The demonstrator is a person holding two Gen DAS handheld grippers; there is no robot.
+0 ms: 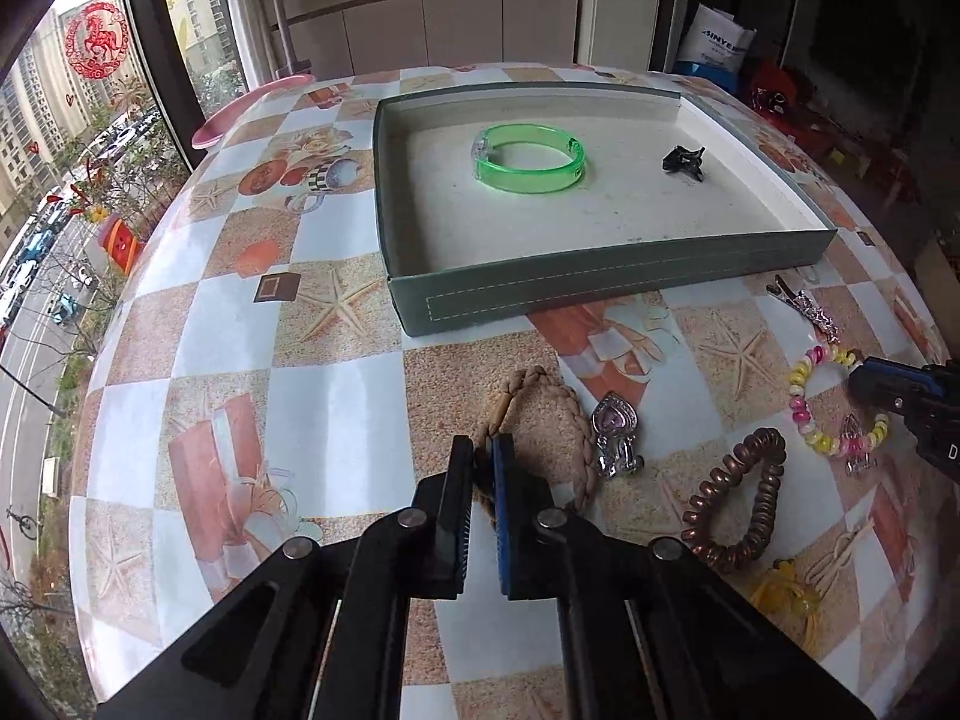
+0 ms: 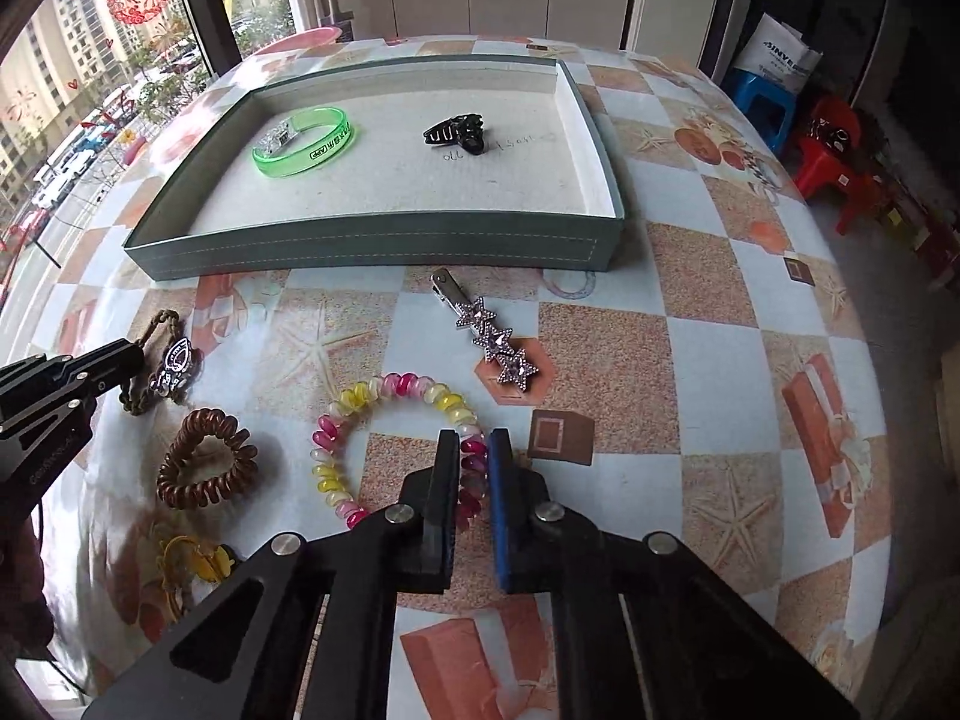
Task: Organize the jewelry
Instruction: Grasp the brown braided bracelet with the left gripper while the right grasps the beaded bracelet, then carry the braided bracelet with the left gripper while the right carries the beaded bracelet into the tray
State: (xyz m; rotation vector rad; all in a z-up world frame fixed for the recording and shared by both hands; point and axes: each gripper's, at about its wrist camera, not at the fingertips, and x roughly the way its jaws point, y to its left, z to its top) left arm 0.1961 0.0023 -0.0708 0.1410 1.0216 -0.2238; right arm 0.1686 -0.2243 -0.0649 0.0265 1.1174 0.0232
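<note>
Left tongs (image 1: 483,450): I had them closed on the tan braided cord bracelet (image 1: 540,414), pinched at its near-left side, the loop lying flat on the desk (image 1: 336,384).
Right tongs (image 2: 474,450): closed on the pink, yellow and white spiral coil bracelet (image 2: 384,420), gripped at its near-right arc, also resting on the desk.
Braided bracelet, handling: I judged it light and limp; it would sag from one pinch, so a grip across the plait seemed secure.
Coil bracelet, handling: springy, glossy plastic, I reckoned; it could stretch or slip, so I wanted several turns between the pads.
Destination: the shallow grey-green cardboard tray (image 2: 372,252) stood beyond both, already holding a translucent green bangle (image 2: 303,141) and a small black claw clip (image 2: 456,132).
Left on the desk: a brown spiral hair tie (image 2: 207,459), a silver heart-stone clip (image 1: 615,438) just beside the braid, a silver star-studded clip (image 2: 489,330), a yellow hair tie (image 2: 192,561).
</note>
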